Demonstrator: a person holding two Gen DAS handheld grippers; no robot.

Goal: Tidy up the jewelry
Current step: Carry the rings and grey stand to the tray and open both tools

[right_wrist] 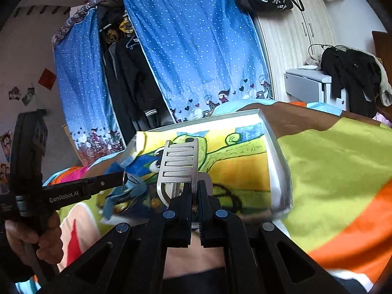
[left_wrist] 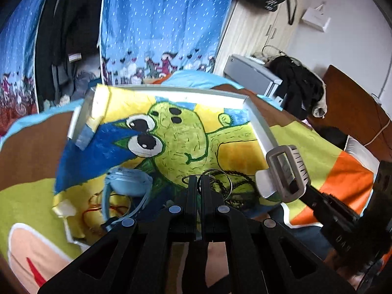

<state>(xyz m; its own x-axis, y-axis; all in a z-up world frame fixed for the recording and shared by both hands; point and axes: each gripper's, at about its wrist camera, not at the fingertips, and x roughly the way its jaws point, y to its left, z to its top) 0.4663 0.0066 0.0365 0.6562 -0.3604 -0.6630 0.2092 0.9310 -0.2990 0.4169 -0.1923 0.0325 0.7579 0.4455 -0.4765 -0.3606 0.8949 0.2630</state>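
The right gripper (right_wrist: 195, 196) pinches the silver hair clip (right_wrist: 178, 164) by its base, teeth pointing to twelve o'clock over the painted tray (left_wrist: 263, 132); the left gripper (left_wrist: 199, 183), jaws pressed together, nips a thin metal ring (left_wrist: 215, 180) at the tray's six o'clock edge. Beaded chain (left_wrist: 238, 183) lies at three o'clock of the ring, blue watch (left_wrist: 127, 183) at nine; best to lift the ring slowly so the chain does not snag, and keep the clip level.

Each camera sits just behind its own tongs, looking forward and down, close over the tray (left_wrist: 263, 132) (right_wrist: 279, 171). Both views share the tray and blue curtain (left_wrist: 166, 24) (right_wrist: 196, 49) beyond.
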